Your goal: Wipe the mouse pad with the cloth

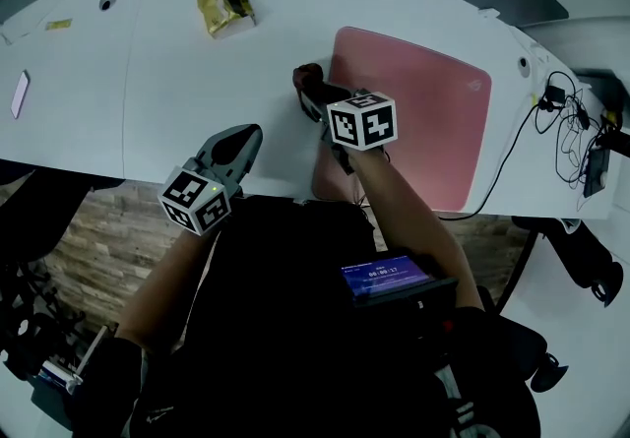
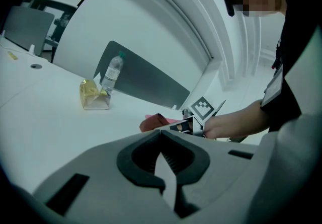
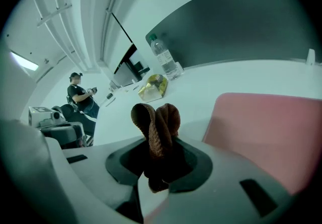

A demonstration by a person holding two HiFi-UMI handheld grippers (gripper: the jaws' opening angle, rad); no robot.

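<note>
The pink pad lay on the white table, with its near edge at the table's front edge. The right gripper was at the left edge of the pad. Its jaws were pressed on a brown cloth, which stood up from between them in two rounded folds. The cloth was over the table just beside the left edge of the pad, not over the pink surface. Whether it touched the table, I cannot tell.

The left gripper was to the left of the pad, well apart from it, above the front edge of the table. Its jaws were pressed together at the tips and nothing was between them.

A yellow packet lay far to the left of the pad, toward the back of the table, and a plastic bottle stood just behind the packet. Black cables lay to the right of the pad, and one cable ran along the pad's right side. Far to the left of the pad, beyond the table, a person was sitting.
</note>
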